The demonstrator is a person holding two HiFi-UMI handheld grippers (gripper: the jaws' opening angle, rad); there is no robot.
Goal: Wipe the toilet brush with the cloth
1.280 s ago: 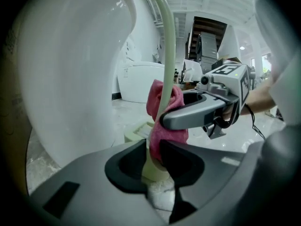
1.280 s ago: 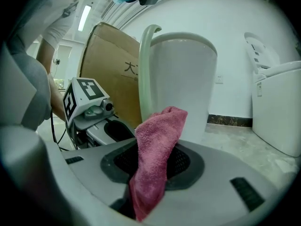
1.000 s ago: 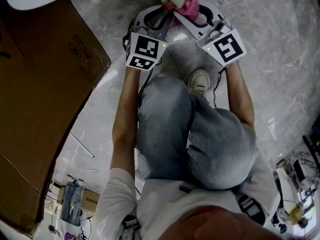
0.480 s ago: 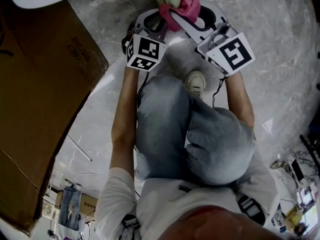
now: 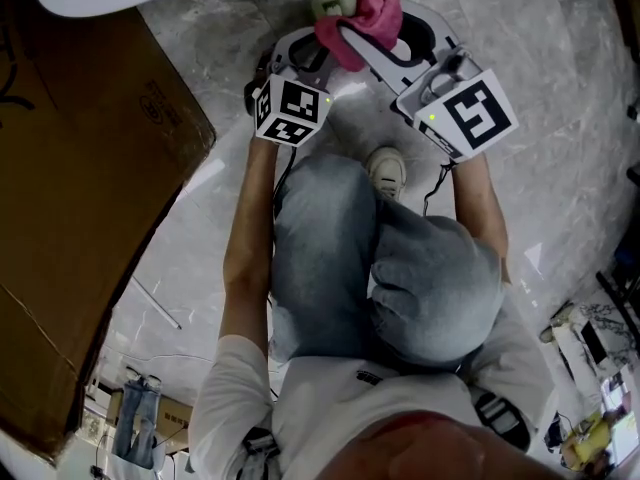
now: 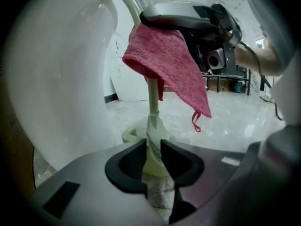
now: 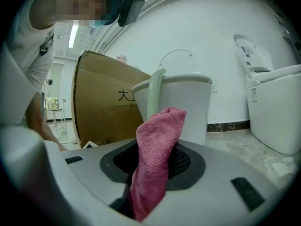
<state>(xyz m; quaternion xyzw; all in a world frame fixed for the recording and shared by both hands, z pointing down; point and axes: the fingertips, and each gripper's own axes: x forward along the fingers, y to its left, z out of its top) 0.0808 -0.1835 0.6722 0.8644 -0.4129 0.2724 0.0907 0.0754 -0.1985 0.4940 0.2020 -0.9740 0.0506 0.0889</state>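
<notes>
Left gripper [image 6: 151, 160] pinching pale green plastic toilet brush [image 6: 153, 100]; right gripper [image 7: 151, 168], jaws just opening a little, gripping pink terry cloth [image 7: 157, 140] against its handle.

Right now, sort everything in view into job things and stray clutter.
Job: toilet brush, clamped in the left gripper; cloth, held between the jaws of the right gripper, which have just been opening.
Lying about: cardboard box; white toilet.

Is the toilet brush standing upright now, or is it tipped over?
Upright: in the left gripper view the toilet brush rises straight up from the left gripper, whose jaws are closed on its lower part.
</notes>
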